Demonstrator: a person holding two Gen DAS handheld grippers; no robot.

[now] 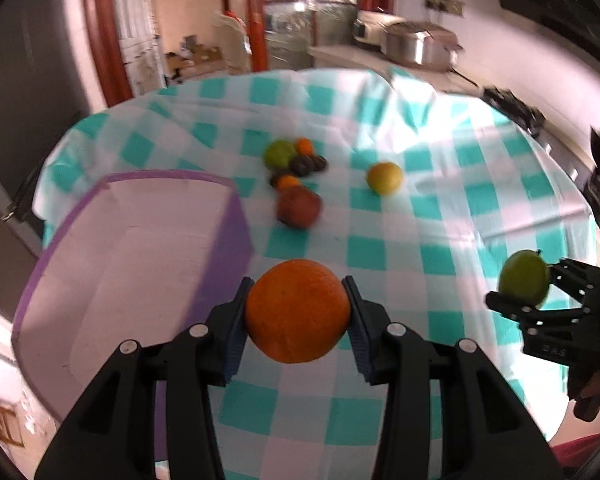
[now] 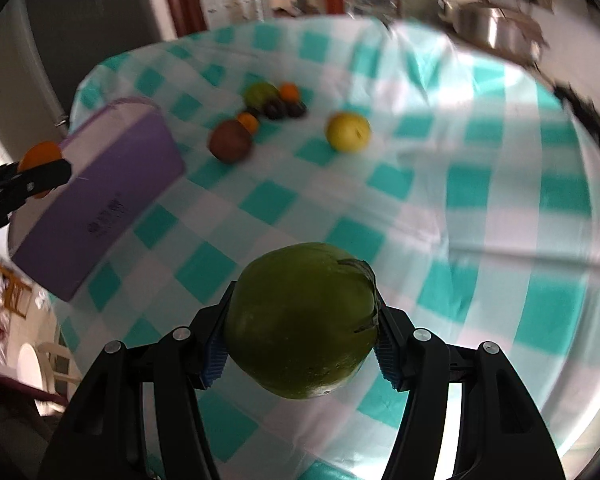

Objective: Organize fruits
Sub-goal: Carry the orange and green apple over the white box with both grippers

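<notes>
My left gripper [image 1: 298, 312] is shut on an orange [image 1: 297, 311] and holds it above the table, just right of the purple box [image 1: 140, 256], whose white inside shows nothing in it. My right gripper [image 2: 300, 332] is shut on a green fruit [image 2: 302, 326] and holds it above the checked cloth; it also shows at the right of the left wrist view [image 1: 524, 284]. On the cloth farther off lie a red-brown fruit [image 1: 299, 206], a yellow fruit [image 1: 385, 177], a green fruit [image 1: 279, 153], two small oranges [image 1: 305, 145] and some dark fruits [image 1: 308, 164].
The table wears a teal and white checked cloth [image 1: 420, 240] with folds. A counter with metal pots [image 1: 420, 44] stands behind the table at the right. A red door frame [image 1: 100, 40] and a dark fridge side are at the left.
</notes>
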